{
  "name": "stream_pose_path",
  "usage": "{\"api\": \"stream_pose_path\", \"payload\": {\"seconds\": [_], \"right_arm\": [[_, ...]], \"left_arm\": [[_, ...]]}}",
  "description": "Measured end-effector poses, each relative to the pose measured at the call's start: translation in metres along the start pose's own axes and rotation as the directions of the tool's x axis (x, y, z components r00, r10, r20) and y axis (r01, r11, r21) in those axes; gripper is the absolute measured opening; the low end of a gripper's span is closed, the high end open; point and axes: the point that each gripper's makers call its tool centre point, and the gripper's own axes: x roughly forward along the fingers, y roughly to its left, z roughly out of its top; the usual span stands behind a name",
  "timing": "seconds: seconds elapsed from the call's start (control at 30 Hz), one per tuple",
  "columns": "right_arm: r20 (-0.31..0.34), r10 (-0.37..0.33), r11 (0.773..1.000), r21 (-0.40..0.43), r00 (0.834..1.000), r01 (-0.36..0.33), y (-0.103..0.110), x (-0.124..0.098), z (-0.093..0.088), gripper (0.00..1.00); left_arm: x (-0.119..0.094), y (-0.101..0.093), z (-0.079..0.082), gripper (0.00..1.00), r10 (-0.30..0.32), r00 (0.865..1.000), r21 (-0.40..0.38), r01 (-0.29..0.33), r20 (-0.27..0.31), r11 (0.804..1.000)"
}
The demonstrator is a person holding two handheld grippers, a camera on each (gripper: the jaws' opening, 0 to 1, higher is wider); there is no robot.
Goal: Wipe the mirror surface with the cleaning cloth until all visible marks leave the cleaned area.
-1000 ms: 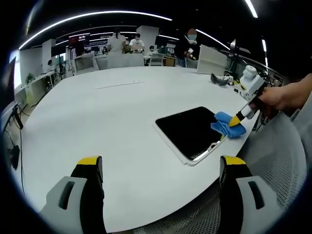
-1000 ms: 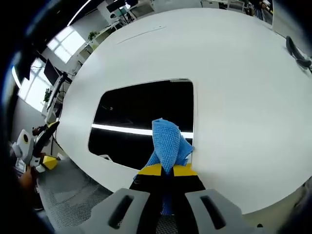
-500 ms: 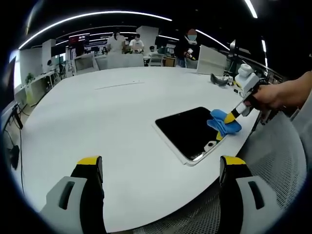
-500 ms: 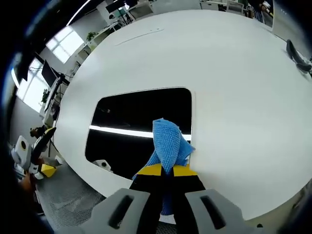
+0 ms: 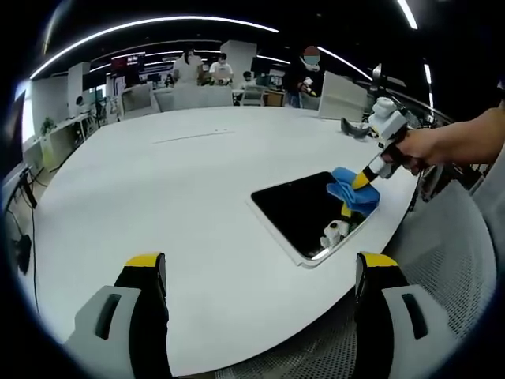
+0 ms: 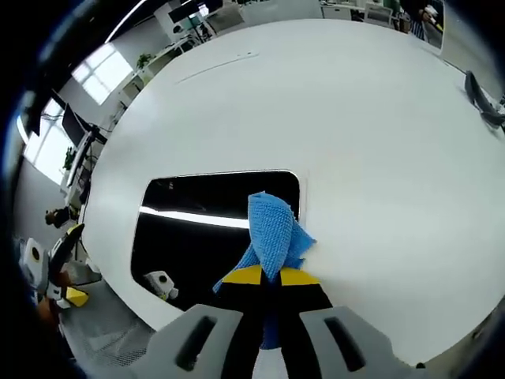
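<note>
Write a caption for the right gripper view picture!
The right tool pinches a blue cleaning cloth against the dark mirror's edge on a white table.

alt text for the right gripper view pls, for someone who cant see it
The right claw, yellow-tipped and shut on a bright blue woven cleaning cloth, presses the cloth onto the corner of a dark rectangular mirror lying flat on a large white round table. The mirror reflects a ceiling light strip.

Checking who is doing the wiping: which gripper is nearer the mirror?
Right. The right gripper presses the blue cloth on the mirror at its edge; the left gripper hangs open, short of it, over the white table.
</note>
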Motion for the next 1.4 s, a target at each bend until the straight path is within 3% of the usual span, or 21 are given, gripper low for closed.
{"api": "stream_pose_path", "payload": {"seconds": [0.6,1.0,1.33,1.4], "right_arm": [[0.005,-0.028,0.999,-0.017,1.0,0.028,-0.009,0.016,0.038,0.0],[0.002,-0.023,1.0,-0.013,1.0,0.023,-0.012,0.026,0.058,0.0],[0.002,-0.022,0.999,-0.024,1.0,0.022,-0.011,0.025,0.059,0.0],[0.008,-0.022,0.996,-0.088,1.0,0.022,-0.011,0.025,0.059,0.0]], "left_arm": [[0.0,-0.001,-0.001,0.99,-0.009,1.0,0.004,0.009,-0.011,1.0],[0.0,-0.001,0.003,0.99,-0.015,1.0,-0.014,0.015,0.017,1.0],[0.001,-0.001,0.003,0.99,-0.016,1.0,-0.02,0.016,0.015,1.0],[0.001,-0.001,0.003,0.99,-0.015,1.0,-0.021,0.015,0.016,1.0]]}}
